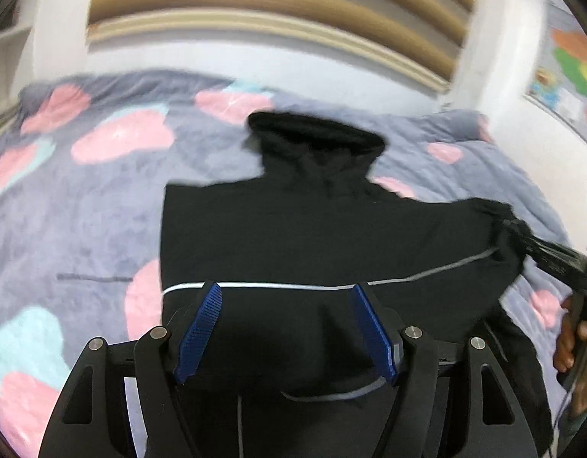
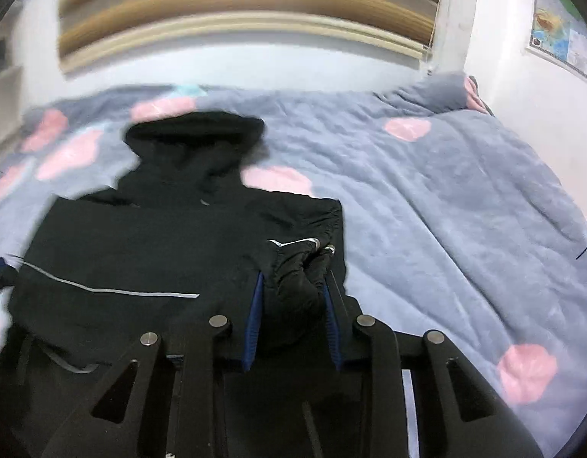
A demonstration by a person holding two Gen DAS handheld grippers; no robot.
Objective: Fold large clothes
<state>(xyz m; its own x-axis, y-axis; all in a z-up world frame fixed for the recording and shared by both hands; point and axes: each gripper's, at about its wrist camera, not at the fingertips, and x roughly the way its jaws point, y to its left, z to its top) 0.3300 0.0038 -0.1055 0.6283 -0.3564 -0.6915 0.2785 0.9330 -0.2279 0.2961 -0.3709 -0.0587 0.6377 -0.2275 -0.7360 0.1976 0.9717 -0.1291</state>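
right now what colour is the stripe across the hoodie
Pale grey-white stripe on the black hoodie, clearest in the left wrist view.

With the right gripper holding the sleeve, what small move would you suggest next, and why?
Probably carry the sleeve inward across the jacket's body. The right gripper is shut on bunched sleeve fabric at the jacket's outer edge, while the left gripper hangs open above the lower body, gripping nothing. The jacket lies flat on the blanket, hood away.

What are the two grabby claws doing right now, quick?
Left gripper: open, holding nothing, above the black jacket.
Right gripper: closed on a bunched part of the jacket, probably a sleeve.
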